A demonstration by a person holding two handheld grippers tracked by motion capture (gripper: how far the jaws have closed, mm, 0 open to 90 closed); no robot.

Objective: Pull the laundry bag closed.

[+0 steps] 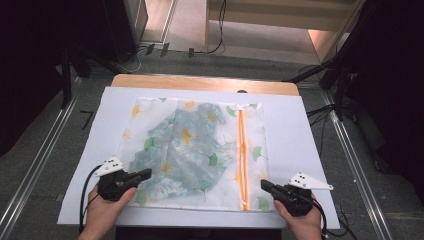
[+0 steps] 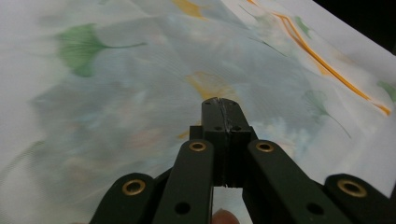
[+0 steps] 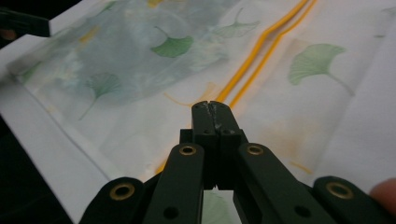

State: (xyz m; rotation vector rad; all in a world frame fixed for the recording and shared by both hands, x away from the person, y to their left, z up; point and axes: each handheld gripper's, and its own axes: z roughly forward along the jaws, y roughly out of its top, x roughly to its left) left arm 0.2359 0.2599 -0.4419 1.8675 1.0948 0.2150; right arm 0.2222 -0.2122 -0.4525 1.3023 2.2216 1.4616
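A sheer mesh laundry bag point(image 1: 195, 152), garment inside, lies flat on the white table cover point(image 1: 295, 135). The left gripper point(image 1: 142, 174) and right gripper point(image 1: 266, 185) are clenched, empty. The bag looks light, limp and slippery; its hemmed corners seem the best hold.

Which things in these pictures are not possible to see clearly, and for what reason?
- Garment inside the mesh bag: high view, veiled by the mesh, so its type is unclear.
- Zipper pull: high view, too small to locate.
- Left tongs: left gripper view, whether the shut tips pinch fabric is hidden by the tips themselves.
- Right tongs: right gripper view, same doubt.
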